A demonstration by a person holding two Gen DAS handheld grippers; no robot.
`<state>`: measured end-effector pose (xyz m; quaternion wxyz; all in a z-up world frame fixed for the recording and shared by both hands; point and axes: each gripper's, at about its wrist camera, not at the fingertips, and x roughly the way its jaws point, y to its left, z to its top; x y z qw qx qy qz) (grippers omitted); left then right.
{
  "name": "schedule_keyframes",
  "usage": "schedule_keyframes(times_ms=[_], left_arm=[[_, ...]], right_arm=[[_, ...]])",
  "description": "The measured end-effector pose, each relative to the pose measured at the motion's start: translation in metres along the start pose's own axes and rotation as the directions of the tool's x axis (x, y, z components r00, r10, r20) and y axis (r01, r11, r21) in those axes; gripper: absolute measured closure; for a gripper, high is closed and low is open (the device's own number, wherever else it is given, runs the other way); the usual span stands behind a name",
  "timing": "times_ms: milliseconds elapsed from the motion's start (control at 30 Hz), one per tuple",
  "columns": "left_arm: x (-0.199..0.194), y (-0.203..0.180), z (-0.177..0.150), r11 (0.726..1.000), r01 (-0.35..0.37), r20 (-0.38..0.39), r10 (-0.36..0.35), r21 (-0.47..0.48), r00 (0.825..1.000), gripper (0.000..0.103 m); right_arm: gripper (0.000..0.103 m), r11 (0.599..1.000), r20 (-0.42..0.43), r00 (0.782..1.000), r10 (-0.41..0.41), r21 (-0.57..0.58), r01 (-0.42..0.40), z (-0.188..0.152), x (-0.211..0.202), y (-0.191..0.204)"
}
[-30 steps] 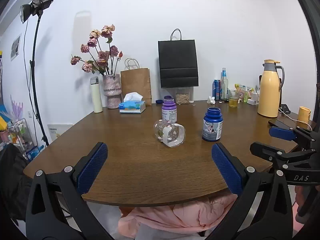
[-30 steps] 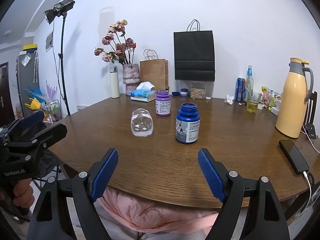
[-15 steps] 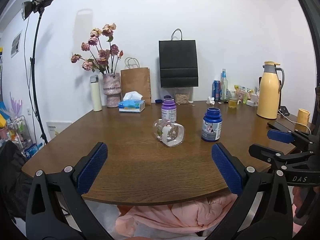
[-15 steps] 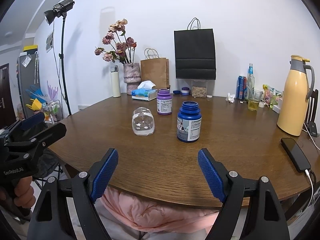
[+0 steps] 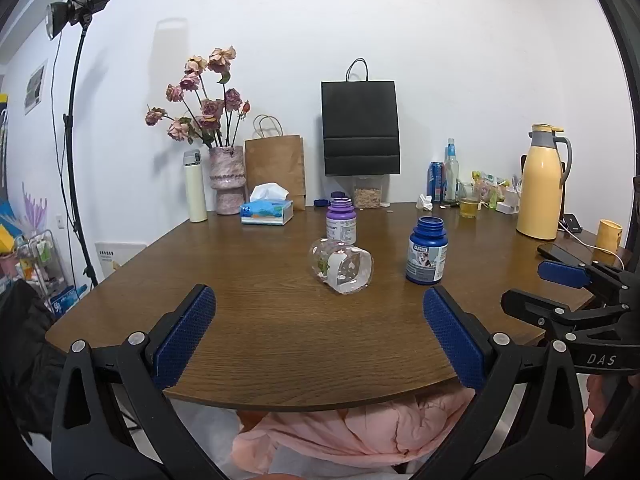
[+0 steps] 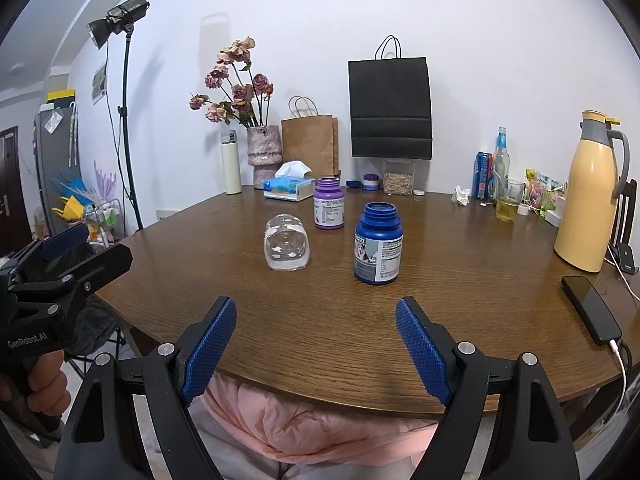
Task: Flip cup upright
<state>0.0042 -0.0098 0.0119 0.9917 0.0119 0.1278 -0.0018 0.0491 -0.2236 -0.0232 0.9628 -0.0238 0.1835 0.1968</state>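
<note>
A clear glass cup with small printed hearts lies on its side in the middle of the brown wooden table. In the right wrist view the same cup points its base toward me. My left gripper hangs open over the near table edge, well short of the cup, with nothing between its blue pads. My right gripper is open too, over the near edge, the cup ahead and slightly left. Each gripper shows at the side of the other's view.
A blue bottle stands right of the cup, a purple bottle behind it. Tissue box, vase of flowers, paper bags, drinks and a yellow jug line the far side. A phone lies at the right edge.
Both grippers have drifted slightly backward and up; the cup sits a touch farther off in view. Nothing on the table has moved.
</note>
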Motion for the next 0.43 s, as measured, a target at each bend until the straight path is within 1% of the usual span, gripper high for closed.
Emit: schedule_keyframes(times_ms=[433], left_arm=[[0.0015,0.0000,-0.0002,1.000,0.002,-0.010,-0.002,0.010,1.000,0.000]], right_arm=[[0.017,1.000,-0.015,1.000,0.003,0.001,-0.003,-0.0010,0.0031,0.0000]])
